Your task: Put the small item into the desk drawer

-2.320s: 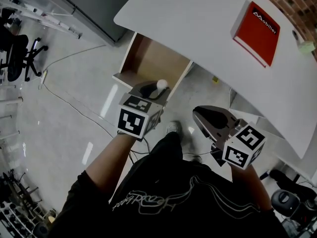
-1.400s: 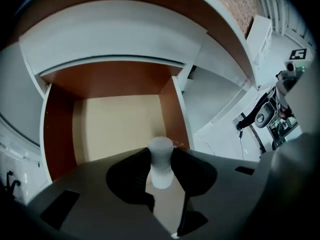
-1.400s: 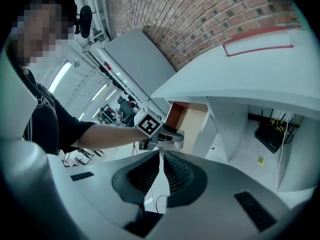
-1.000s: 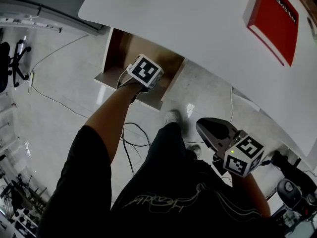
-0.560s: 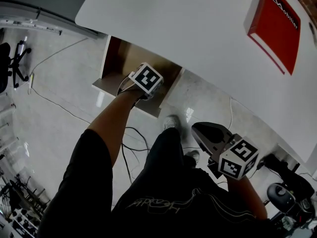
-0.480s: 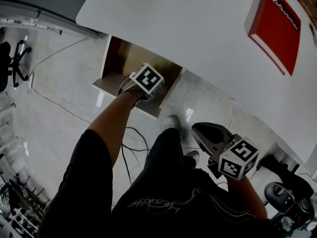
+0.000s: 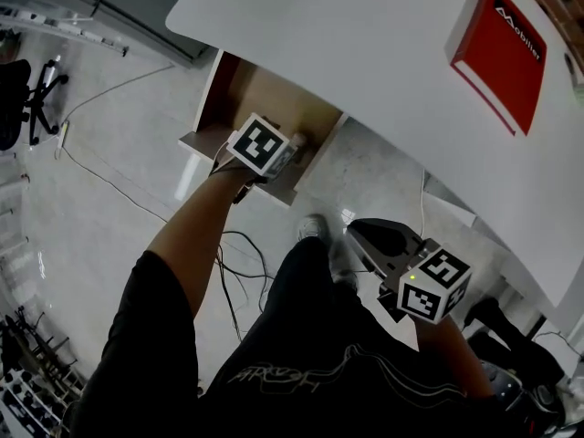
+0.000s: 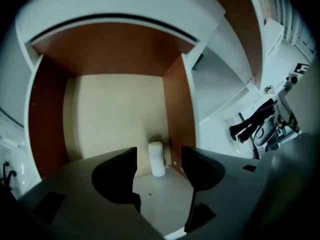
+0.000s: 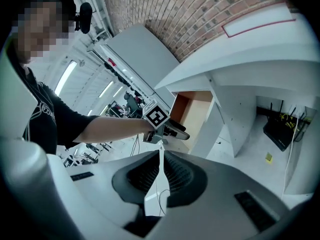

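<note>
Right tool (image 9: 161, 159), jaws pressed together, foreground; beyond, a person's bare forearm (image 9: 107, 126) stretched toward an open wood-lined drawer (image 9: 194, 106) under the white desk (image 9: 240, 59); brick wall (image 9: 200, 9) behind; black box (image 9: 277, 129) beneath the desk.

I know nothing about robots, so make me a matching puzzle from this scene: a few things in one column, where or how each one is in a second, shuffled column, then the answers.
Things:
1. white cylinder
2. red book
3. left gripper
4. right gripper

Places or states:
A. lying on the white desk
B. jaws together, nothing in them
C. standing upright on the floor of the drawer
D. reaching into the open drawer

Pairs: 1-C, 2-A, 3-D, 4-B. The left gripper's jaws are opening, and the cylinder stands between them untouched.
</note>
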Demonstrator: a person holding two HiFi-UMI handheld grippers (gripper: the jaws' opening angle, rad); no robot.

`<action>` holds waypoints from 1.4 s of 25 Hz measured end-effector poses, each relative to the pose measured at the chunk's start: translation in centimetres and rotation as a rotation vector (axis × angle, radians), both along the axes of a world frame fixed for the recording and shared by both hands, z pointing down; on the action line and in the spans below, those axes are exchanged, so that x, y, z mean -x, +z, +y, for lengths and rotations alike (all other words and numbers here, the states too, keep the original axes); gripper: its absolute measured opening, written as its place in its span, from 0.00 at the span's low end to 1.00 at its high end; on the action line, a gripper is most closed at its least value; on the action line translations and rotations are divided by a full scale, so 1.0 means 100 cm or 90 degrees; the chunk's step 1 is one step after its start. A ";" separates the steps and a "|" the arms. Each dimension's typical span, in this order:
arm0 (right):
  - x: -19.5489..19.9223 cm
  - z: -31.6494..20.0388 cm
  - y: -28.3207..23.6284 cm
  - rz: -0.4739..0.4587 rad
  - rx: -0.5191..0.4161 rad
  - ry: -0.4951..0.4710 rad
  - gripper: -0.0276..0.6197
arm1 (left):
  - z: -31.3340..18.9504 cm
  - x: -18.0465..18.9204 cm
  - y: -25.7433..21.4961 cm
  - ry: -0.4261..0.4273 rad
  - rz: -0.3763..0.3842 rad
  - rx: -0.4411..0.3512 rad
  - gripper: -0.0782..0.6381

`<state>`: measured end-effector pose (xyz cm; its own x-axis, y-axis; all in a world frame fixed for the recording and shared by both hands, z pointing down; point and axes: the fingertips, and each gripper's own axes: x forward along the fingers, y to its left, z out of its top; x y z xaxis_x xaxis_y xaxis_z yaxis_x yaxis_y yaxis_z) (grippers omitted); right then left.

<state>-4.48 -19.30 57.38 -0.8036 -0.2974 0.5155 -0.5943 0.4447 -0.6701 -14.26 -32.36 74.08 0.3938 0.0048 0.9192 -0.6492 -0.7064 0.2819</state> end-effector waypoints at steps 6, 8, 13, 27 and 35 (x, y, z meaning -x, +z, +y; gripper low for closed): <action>-0.004 0.020 -0.042 -0.011 -0.043 -0.033 0.13 | 0.033 -0.008 -0.098 -0.064 0.116 -0.058 0.50; -0.008 0.025 -0.061 -0.025 -0.064 -0.043 0.13 | 0.047 -0.013 -0.138 -0.107 0.157 -0.083 0.49; -0.025 0.040 -0.121 -0.054 -0.129 -0.054 0.13 | 0.102 -0.040 -0.233 -0.224 0.296 -0.111 0.35; -0.062 0.167 -0.332 -0.161 -0.302 -0.117 0.13 | 0.294 -0.125 -0.489 -0.276 0.506 -0.295 0.14; -0.100 0.241 -0.416 -0.180 -0.416 -0.125 0.13 | 0.373 -0.149 -0.586 -0.242 0.494 -0.425 0.14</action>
<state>5.51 4.83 15.82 -0.9497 -0.3095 0.0480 -0.3064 0.8862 -0.3475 0.68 4.99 15.45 0.7377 -0.6474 0.1915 -0.6683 -0.6600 0.3434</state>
